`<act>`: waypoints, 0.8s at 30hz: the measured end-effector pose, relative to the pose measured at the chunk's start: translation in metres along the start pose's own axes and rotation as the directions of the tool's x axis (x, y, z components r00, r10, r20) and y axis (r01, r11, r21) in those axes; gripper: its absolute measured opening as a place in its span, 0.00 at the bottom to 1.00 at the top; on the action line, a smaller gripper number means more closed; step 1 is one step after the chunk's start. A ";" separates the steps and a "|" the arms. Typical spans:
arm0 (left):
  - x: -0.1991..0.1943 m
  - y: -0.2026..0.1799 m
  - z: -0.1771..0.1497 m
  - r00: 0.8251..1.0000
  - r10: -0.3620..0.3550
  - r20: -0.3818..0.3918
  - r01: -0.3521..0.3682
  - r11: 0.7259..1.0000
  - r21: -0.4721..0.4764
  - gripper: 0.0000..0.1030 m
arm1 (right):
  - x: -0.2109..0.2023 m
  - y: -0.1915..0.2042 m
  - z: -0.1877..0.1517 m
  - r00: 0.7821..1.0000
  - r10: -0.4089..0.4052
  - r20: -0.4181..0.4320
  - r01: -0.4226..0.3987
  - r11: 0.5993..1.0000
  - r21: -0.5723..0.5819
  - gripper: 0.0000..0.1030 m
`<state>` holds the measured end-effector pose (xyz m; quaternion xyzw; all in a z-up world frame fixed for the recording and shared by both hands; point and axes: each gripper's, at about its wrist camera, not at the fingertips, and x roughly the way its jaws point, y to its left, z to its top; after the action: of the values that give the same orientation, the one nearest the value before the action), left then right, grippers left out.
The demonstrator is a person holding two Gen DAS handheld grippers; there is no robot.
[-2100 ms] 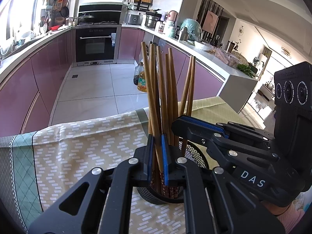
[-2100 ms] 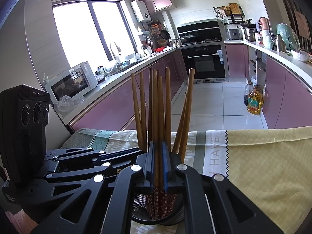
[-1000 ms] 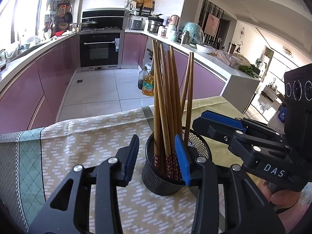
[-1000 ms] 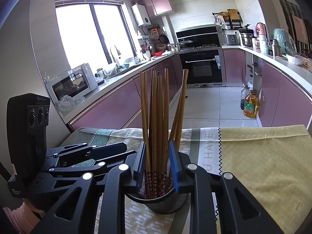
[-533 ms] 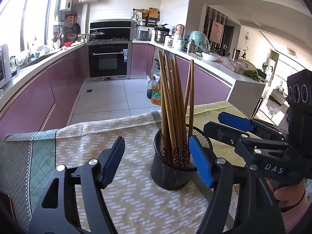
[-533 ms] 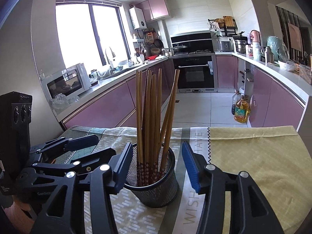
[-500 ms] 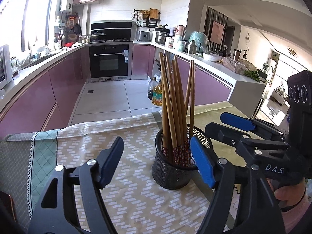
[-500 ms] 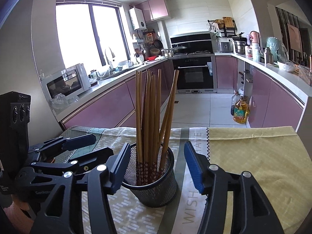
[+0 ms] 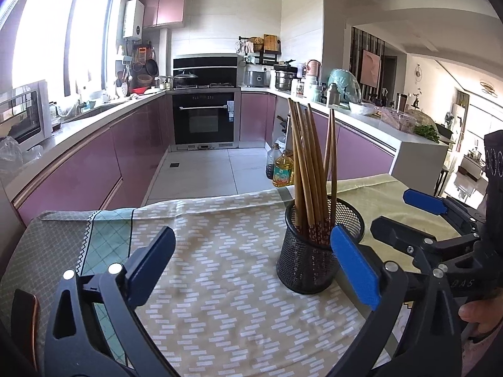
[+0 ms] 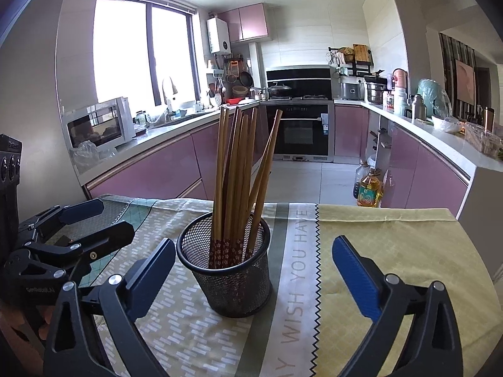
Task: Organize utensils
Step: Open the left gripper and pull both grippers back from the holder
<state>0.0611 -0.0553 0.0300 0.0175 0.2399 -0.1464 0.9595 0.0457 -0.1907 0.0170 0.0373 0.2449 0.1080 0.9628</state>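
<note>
Now both claws, left claw [image 9: 251,260] and right claw [image 10: 253,265], just opened wide, empty; chopsticks [image 10: 239,182] tips hidden in holder [image 10: 229,279].

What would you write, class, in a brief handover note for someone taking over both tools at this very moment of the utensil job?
Left tool: open, empty; its jaws have just been opening, nothing between them.
Right tool: open, empty; jaws likewise just opened, and the mesh holder sits ahead of them, not gripped.
Things: the chopsticks stand bundled in the black mesh holder, upright on the tablecloth.
Done: all visible chopsticks are in the holder and released.
Left: no loose utensil shows on the cloth in either view; check outside the views before finishing.
</note>
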 end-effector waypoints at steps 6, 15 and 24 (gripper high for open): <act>-0.014 0.007 -0.007 0.998 0.050 0.035 -0.050 0.999 -0.015 0.95 | -0.009 0.005 -0.007 1.000 -0.005 0.022 0.005 1.000 0.000 0.94; -0.037 0.023 -0.017 0.988 0.120 0.094 -0.115 0.992 -0.050 0.95 | -0.021 0.021 -0.017 0.998 -0.035 0.059 0.037 0.999 -0.034 0.94; -0.053 0.030 -0.028 0.979 0.152 0.139 -0.143 0.987 -0.071 0.95 | -0.028 0.030 -0.025 0.996 -0.017 0.082 0.021 0.999 -0.046 0.94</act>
<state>0.0123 -0.0096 0.0287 -0.0044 0.1725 -0.0684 0.9826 0.0042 -0.1673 0.0120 0.0166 0.2032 0.1029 0.9736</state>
